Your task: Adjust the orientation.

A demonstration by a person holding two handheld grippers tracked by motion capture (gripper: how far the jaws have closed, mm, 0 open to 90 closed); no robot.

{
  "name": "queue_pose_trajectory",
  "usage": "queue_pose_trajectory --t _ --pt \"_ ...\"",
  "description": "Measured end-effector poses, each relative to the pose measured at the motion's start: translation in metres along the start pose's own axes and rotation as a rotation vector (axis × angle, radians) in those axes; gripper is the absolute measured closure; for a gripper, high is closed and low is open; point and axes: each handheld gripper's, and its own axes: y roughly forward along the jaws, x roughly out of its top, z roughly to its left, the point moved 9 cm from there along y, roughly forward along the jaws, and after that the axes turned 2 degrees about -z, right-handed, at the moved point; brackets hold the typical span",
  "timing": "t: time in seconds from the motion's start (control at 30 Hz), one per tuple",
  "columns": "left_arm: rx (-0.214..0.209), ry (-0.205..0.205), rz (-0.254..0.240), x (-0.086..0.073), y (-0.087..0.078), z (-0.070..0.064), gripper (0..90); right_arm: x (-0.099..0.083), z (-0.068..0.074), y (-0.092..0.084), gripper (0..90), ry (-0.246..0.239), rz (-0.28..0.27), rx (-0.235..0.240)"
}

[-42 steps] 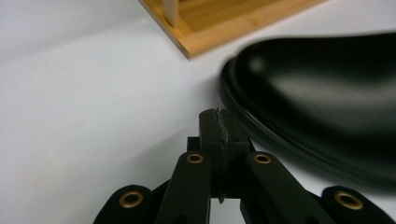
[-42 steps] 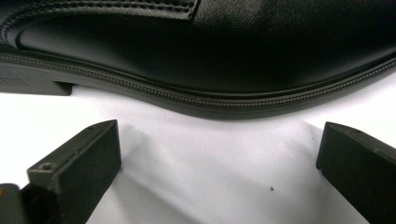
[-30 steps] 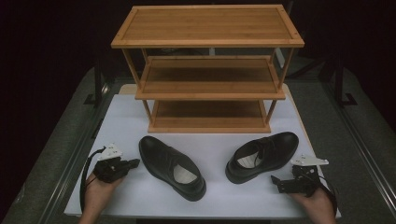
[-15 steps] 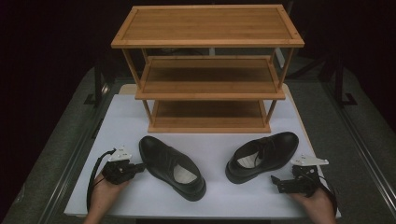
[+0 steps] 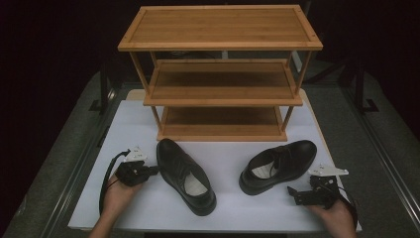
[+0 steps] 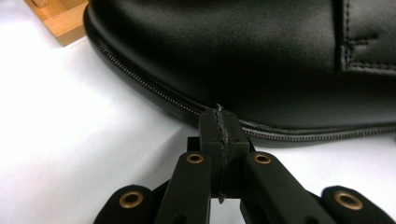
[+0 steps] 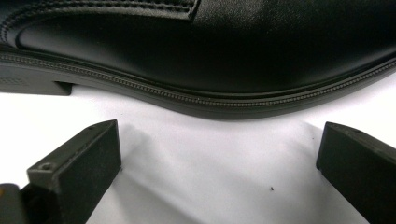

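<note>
My left gripper (image 5: 148,171) has slid in across the white tabletop (image 5: 148,124) over the last second and now sits with its tip right at the welt of the left shoe (image 5: 185,176); whether it presses on the sole edge I can't quite tell. I read this as me lining up on that shoe, probably to nudge or turn it, since nothing is grasped yet. In the left gripper view its jaws are pressed flat together with nothing between them, the black leather side of the left shoe (image 6: 243,60) directly ahead.

My right gripper (image 5: 297,194) has not shifted. In the right gripper view its jaws stand wide apart, empty, with bare table between them and the right shoe (image 7: 201,56) just ahead, not touching.

Beyond both shoes stands the three-tier bamboo shoe rack (image 5: 220,82), its shelves empty.
</note>
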Motion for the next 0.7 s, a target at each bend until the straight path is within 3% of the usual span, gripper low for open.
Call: queue_pose_trajectory --t 0.7 --pt "0.003 0.008 0.018 0.027 0.027 -0.002 90.0 0.0 0.0 0.0 0.0 0.0 -0.003 0.001"
